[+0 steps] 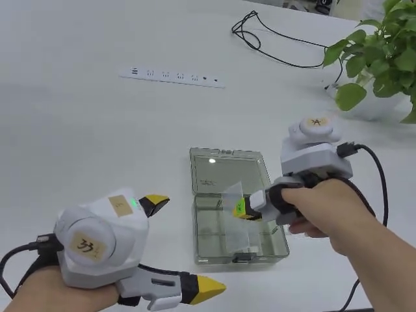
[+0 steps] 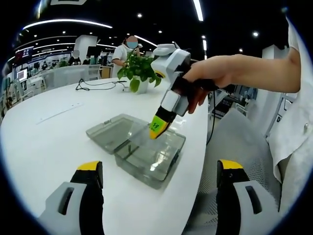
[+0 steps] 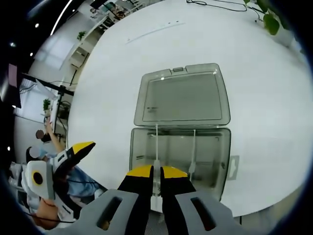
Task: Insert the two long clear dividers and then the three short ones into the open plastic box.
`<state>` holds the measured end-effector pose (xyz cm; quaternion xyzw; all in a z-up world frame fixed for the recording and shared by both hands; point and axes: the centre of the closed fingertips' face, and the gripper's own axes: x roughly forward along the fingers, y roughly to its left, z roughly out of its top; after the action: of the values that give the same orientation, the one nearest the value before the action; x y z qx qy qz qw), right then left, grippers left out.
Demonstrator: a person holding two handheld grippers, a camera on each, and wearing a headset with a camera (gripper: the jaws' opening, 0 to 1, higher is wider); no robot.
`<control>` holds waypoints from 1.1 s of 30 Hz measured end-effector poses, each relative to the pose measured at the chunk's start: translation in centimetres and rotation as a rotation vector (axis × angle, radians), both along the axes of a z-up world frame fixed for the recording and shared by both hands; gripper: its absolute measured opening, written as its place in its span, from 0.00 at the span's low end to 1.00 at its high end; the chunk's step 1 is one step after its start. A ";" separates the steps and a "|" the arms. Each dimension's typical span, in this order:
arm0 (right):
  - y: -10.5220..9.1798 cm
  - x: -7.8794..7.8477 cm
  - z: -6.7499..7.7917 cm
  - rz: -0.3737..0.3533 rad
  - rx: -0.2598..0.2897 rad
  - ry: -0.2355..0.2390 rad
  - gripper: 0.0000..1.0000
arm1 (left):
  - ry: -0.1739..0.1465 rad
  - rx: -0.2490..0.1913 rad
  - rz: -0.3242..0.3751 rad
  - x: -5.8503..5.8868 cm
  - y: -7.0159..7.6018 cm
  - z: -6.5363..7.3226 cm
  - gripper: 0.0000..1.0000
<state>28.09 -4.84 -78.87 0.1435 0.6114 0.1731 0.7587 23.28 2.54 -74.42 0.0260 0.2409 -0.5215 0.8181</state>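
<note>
Right gripper view: right gripper (image 3: 156, 171) pinches a divider (image 3: 156, 144) into the box (image 3: 211, 157); skewed, it may jam (left gripper (image 2: 160, 169) agape)

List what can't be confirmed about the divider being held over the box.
Right gripper view: near end of the divider is hidden by the shut right gripper.
Head view: the hand covers part of the right wall of the box.
Left gripper view: clear divider against clear box, too faint to tell if seated.
</note>
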 end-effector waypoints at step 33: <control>0.5 -1.0 -1.1 0.017 0.013 0.163 0.06 | 0.030 -0.022 0.006 0.6 -0.3 -0.6 0.98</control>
<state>27.07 -4.32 -79.97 0.1568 0.6713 0.1712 0.7039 23.91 2.26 -75.01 0.0084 0.2476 -0.5218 0.8163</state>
